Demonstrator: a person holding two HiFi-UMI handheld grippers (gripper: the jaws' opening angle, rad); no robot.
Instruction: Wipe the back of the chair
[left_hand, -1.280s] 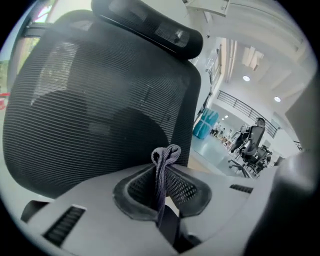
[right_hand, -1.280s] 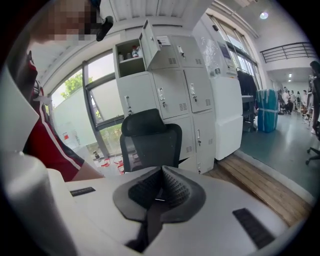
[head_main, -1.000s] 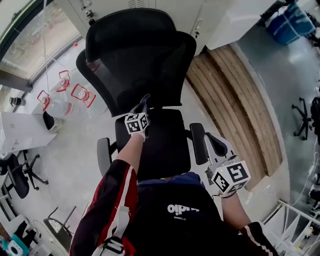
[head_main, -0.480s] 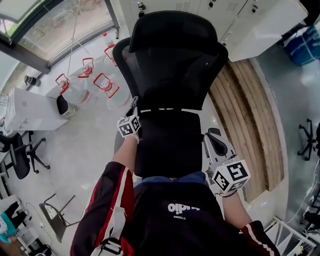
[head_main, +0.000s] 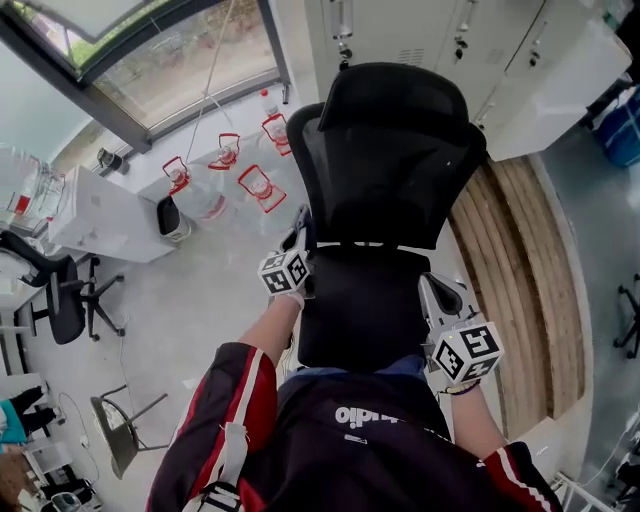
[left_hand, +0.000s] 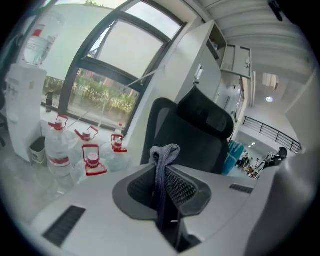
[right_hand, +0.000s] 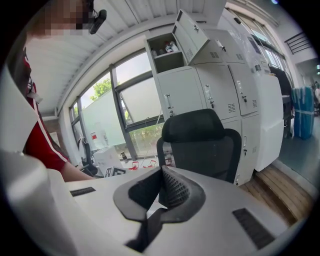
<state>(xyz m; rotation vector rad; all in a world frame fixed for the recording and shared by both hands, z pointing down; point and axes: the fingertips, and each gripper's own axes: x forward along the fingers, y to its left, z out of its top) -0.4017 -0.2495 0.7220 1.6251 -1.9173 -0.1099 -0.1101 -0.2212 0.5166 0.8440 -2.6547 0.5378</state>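
A black office chair stands before me, with its mesh back (head_main: 390, 175) and headrest (head_main: 400, 100) upright beyond the seat (head_main: 362, 300). My left gripper (head_main: 299, 226) is at the left edge of the chair back, low down by the seat joint. It is shut on a grey cloth (left_hand: 165, 152) that sticks up between the jaws, and the chair back (left_hand: 192, 137) rises just beyond it. My right gripper (head_main: 430, 284) hovers by the right side of the seat, shut with nothing in it. In the right gripper view the chair (right_hand: 200, 145) stands farther off, beyond the gripper (right_hand: 161, 189).
Water jugs with red handles (head_main: 215, 185) sit on the floor left of the chair, below a window. White lockers (head_main: 480, 40) stand behind it. A wooden platform (head_main: 530, 270) runs along the right. Another black chair (head_main: 60, 300) and a white cabinet (head_main: 100, 215) are at the left.
My left gripper has slid with the cloth from the middle of the backrest's base to its left edge. The right gripper has stayed by the seat's right side. My view has shifted.
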